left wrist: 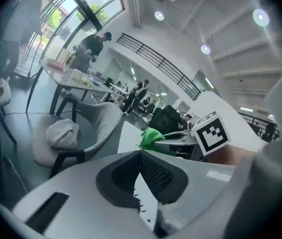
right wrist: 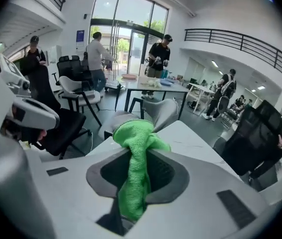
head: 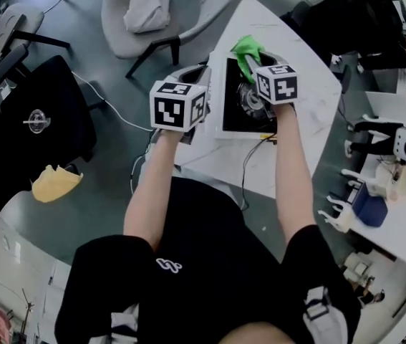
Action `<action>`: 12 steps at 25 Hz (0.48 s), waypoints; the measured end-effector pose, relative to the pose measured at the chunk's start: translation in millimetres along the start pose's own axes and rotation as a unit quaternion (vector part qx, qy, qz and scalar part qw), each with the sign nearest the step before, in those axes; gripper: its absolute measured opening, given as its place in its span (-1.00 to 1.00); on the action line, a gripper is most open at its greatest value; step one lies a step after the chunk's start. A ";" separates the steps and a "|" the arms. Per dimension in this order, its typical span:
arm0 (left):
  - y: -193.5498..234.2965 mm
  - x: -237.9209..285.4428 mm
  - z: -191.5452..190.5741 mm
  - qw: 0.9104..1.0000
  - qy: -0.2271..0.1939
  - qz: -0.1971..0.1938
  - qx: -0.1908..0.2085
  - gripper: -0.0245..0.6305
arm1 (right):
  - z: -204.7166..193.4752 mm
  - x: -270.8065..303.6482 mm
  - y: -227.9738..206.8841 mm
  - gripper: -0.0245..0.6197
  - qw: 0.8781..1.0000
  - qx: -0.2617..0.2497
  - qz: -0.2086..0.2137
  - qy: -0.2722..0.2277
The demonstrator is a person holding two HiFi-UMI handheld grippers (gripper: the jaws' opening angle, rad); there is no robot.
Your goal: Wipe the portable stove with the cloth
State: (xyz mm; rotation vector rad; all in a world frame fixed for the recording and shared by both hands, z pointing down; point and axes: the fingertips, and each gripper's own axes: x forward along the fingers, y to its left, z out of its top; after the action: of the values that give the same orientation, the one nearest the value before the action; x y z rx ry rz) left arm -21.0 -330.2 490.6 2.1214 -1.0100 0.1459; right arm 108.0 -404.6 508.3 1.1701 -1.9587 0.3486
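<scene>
**Cloth in hand, wipe about to begin.** Over the white counter [head: 299, 70], you hold both tools above the portable stove [head: 240, 112]. It sits at the counter's near edge with its dark top and round burner facing up.

Your right hand-held gripper [right wrist: 137, 151] is clamped on the green cloth [right wrist: 140, 133]. A bunched head of fabric stands out past the jaw tips, and a tail hangs down between the pads. Your left hand-held gripper [left wrist: 141, 154] is closed with nothing between its jaws, poised by the stove's left edge. In the head view the cloth sits over the stove's far side; whether it touches the surface cannot be told.

The wipe looks about to start, or barely under way. To do it well:

- **Contact:** Lower the right gripper until the bunched cloth, not the jaw tips, meets the stove top.
- **Strokes:** Draw it in slow, overlapping passes across the dark panel, working round the burner rather than snagging on it.
- **Grip:** Hold the clamp firm, because the fabric is pinched in a narrow fold and could slip out under drag.
- **Steadying:** The stove is probably light and lies close to the counter's edge, so it may slide. The empty left gripper could rest against the casing to steady it.
- **Cable:** Mind the cable [head: 249, 160] trailing off the near side.
</scene>
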 end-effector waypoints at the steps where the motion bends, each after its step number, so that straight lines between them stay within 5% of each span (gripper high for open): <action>1: 2.0 -1.0 -0.2 1.000 0.004 0.008 0.002 -0.94 | -4.1 3.6 3.3 -0.70 1.000 -0.002 0.008 0.005; 7: -2.5 5.6 -17.8 0.999 0.017 0.034 0.015 -0.94 | -26.0 14.1 -2.9 -0.70 0.998 -0.052 0.020 0.023; 12: -21.3 21.8 -37.0 0.997 0.042 0.051 0.041 -0.94 | -42.4 8.6 -29.4 -0.70 0.999 -0.031 0.029 0.022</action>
State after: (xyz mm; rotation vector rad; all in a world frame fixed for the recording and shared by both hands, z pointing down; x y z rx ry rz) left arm 16.5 -309.9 512.5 2.1199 -1.0781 0.3295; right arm 151.6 -400.5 537.0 1.0612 -1.9546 0.3386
